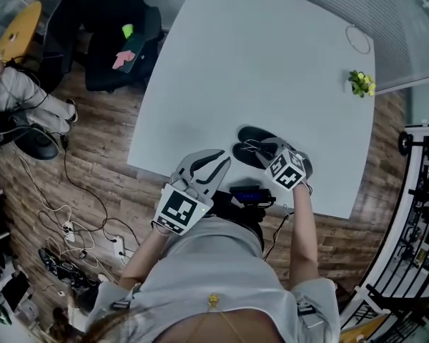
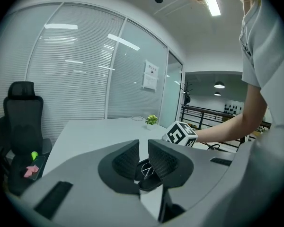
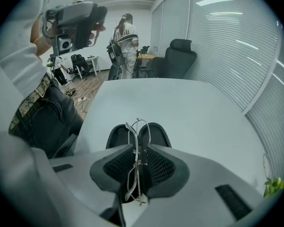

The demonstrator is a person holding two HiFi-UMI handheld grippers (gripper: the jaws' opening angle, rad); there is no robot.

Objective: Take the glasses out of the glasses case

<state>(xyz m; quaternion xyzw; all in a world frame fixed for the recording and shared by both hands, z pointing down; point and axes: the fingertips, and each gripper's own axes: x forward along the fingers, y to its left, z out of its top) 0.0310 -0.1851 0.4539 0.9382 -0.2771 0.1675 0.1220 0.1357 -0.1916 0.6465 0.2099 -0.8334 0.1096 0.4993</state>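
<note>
The thin wire-framed glasses (image 3: 129, 129), gripped by the right tongs (image 3: 138, 148), seem just clear of the open black oval case (image 3: 158, 133); the left tongs (image 2: 143, 157) hover slightly apart, empty.

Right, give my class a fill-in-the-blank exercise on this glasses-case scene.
1. The right gripper holds the thin wire-framed glasses; the left gripper holds ___.
2. The open oval glasses case on the white table is ___ in colour.
3. The small potted plant on that table has ___ leaves.
Missing words: nothing; black; green.
</note>
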